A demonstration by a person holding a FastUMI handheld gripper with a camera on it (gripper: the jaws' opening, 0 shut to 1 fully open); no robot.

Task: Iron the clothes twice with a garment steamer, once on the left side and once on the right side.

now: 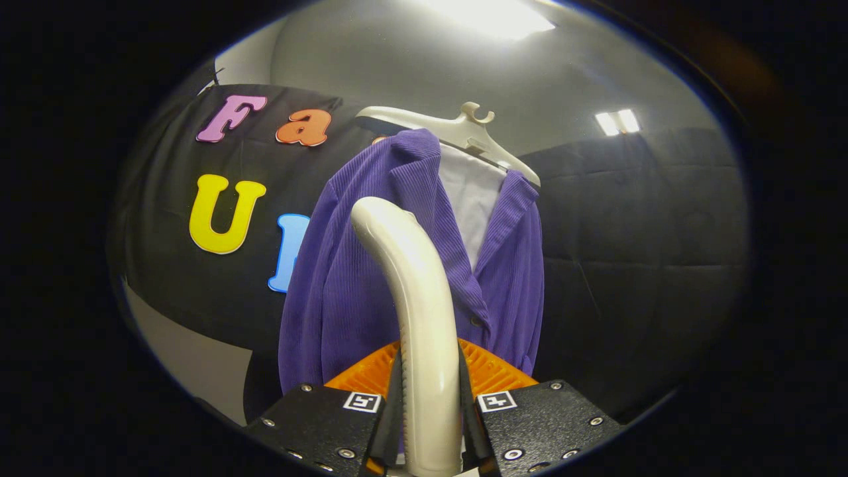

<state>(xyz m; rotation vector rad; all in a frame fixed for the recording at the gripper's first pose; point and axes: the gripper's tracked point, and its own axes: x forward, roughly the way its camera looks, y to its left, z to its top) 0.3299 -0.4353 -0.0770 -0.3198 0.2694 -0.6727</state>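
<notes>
A purple corduroy jacket [351,291] with a white lining hangs on a white hanger [457,129] just beyond my fingers. The gripper [429,411] is shut on the cream handle of the garment steamer [414,291], which rises between both fingers and curves up and over toward the jacket. The steamer's head rests in front of the jacket's left front panel, below the collar; I cannot tell whether it touches the cloth. The lower hem of the jacket is hidden behind the gripper.
Black cloth walls [636,252] stand behind and to the right of the jacket. A pale floor or wall patch [192,358] shows low on the left. Ceiling lights [490,16] glow overhead.
</notes>
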